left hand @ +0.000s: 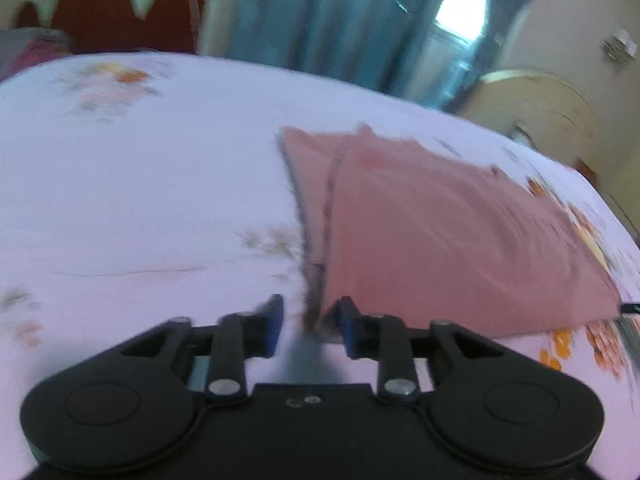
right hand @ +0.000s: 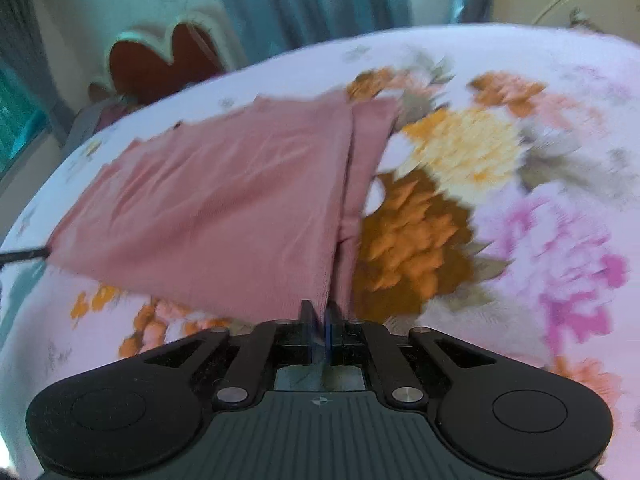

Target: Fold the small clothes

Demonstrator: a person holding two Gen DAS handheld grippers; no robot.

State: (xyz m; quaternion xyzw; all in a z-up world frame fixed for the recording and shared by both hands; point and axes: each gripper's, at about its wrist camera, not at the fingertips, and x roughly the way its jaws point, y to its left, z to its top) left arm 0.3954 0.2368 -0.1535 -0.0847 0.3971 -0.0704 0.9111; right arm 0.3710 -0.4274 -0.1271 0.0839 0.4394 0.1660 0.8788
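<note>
Right wrist view, right gripper [right hand: 320, 320] clenched on pink garment's [right hand: 224, 200] near corner, left gripper [left hand: 308, 322] released, fingers straddling garment's edge, floral bedsheet [right hand: 520, 208] beneath.

Matt pink cloth garment [right hand: 224, 200] (finely ribbed)

A bed [left hand: 140, 200] fills both views under a pale sheet [right hand: 560, 80] printed with orange, yellow and pink flowers. Behind it, a scalloped cream headboard [left hand: 132, 4] with dark red panels. Blue-grey curtains [left hand: 320, 12] hang beyond, bright window [left hand: 460, 4] between them, and a cream cabinet [left hand: 540, 108] stands to the right.
</note>
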